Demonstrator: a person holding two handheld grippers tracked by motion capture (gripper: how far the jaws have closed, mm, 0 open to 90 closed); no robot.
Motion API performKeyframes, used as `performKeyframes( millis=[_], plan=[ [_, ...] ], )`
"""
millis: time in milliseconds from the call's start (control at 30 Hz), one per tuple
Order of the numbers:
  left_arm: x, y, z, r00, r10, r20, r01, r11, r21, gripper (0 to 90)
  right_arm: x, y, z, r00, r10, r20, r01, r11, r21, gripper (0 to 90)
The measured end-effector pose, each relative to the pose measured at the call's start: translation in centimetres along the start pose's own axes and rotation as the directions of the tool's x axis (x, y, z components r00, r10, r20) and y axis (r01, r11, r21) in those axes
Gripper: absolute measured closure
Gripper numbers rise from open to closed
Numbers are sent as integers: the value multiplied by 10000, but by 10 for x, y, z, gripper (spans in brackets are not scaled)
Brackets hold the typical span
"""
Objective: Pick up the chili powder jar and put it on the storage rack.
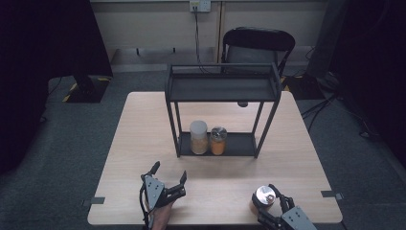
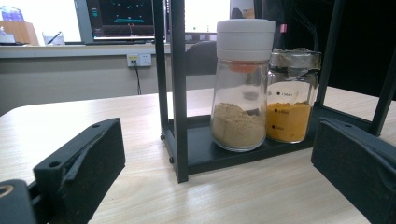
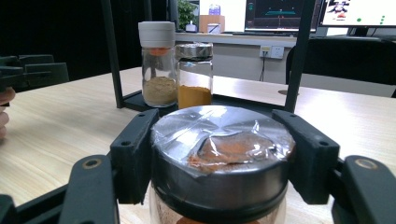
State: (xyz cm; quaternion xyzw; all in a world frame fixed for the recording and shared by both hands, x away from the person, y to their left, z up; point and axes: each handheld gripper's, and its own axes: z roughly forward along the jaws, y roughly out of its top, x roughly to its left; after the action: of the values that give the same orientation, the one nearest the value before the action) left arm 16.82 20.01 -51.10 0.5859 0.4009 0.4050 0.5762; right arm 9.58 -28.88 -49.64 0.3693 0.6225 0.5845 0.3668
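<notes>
A glass jar (image 1: 265, 193) with a foil-covered metal lid (image 3: 219, 135) and reddish-brown powder stands near the table's front right edge. My right gripper (image 1: 266, 198) is shut on it, its pads (image 3: 135, 149) pressing both sides of the lid. My left gripper (image 1: 169, 171) rests at the front left, open, with its fingers (image 2: 84, 158) wide apart and nothing between them. On the lower shelf of the black rack (image 1: 222, 88) stand a white-capped jar of tan powder (image 1: 198, 137) (image 2: 240, 93) and a silver-lidded jar of orange powder (image 1: 218, 140) (image 2: 290, 100).
The light wooden table (image 1: 143, 134) has bare room on both sides of the rack, whose upper shelf holds nothing. A black folding chair (image 1: 258, 43) stands behind the table. My left gripper (image 3: 28, 70) and a hand (image 3: 4, 112) show far left in the right gripper view.
</notes>
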Motion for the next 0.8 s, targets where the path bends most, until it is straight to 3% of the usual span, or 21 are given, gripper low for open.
performKeyframes(
  millis=[800],
  plan=[
    [0, 0, 0, 10000, -12, -7, 12, 10000, 3, 22, 3, 8, 2, 10000, 33, 15, -33, 9996, 273, 349]
  ],
)
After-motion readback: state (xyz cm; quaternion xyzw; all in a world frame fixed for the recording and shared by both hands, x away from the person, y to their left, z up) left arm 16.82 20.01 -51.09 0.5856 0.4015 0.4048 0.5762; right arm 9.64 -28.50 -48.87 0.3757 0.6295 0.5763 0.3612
